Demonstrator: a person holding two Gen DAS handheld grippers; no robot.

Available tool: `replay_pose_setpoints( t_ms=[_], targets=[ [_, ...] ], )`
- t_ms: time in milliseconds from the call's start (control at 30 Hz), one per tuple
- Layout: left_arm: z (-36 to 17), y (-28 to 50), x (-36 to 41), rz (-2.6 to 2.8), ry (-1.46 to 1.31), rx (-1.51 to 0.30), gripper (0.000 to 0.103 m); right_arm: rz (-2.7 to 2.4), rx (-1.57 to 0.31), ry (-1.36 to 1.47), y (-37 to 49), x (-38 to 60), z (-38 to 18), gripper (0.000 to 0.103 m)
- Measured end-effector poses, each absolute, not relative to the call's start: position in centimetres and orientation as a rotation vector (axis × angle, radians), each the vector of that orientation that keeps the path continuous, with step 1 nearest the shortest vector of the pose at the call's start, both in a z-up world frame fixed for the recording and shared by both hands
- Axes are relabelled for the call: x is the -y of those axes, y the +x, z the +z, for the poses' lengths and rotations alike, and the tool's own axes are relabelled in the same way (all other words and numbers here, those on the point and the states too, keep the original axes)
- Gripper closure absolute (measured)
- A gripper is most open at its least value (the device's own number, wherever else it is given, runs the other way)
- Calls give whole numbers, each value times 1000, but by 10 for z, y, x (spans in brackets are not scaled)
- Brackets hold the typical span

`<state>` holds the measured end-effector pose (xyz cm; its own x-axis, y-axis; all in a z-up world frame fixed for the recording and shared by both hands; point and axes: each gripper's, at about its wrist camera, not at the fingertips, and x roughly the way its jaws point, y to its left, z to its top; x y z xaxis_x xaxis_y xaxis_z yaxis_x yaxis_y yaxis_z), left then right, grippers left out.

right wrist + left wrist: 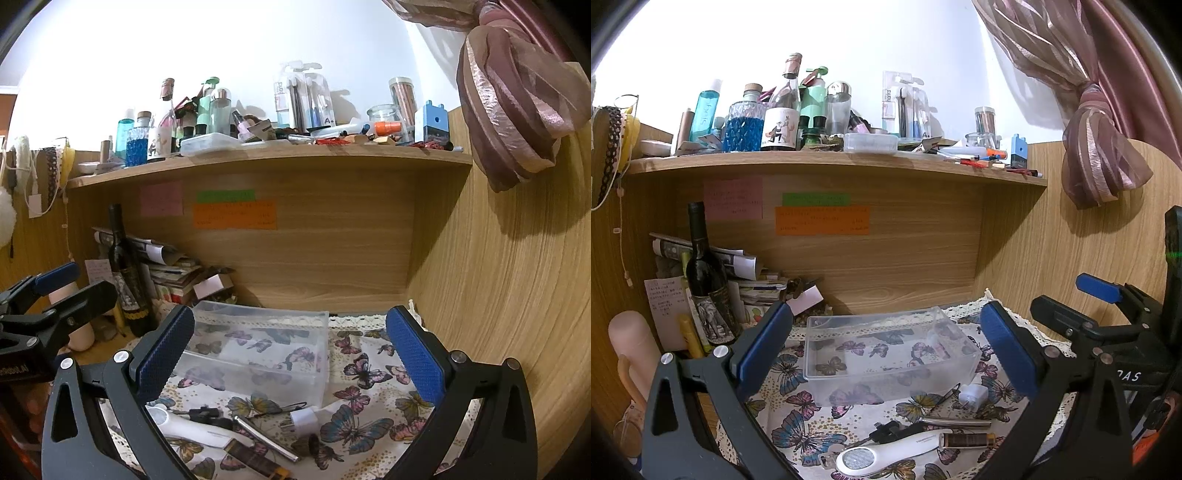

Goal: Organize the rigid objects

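Note:
A clear plastic box (pixel 886 354) stands empty on the butterfly cloth (pixel 798 413); it also shows in the right wrist view (pixel 258 347). In front of it lie a white plug adapter (pixel 974 395) (pixel 303 420), a silver metal rod (pixel 956 421) (pixel 266 437), a white handled device (pixel 886 452) (pixel 184 428), a brown tube (pixel 967 440) (pixel 255 461) and a small black clip (pixel 886 430) (pixel 203 413). My left gripper (pixel 886 354) is open, above the box. My right gripper (pixel 291 354) is open and empty, above the items.
A dark wine bottle (pixel 705 280) and stacked papers (pixel 753 284) stand at the back left. A crowded wooden shelf (pixel 834 164) hangs overhead. A wooden side panel (pixel 498 295) closes the right. A pink curtain (pixel 1100 147) hangs at top right.

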<state>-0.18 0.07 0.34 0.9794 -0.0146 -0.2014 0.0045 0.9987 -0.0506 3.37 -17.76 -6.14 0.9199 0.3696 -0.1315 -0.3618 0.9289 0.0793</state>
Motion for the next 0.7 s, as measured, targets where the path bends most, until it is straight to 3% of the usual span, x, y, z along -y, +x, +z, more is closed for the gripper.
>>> replay_pose_setpoints(
  t_ms=[700],
  targets=[
    [11,-5,0,-12,-48,-195,0,381,-126,64,28,178,-58,0]
  ],
)
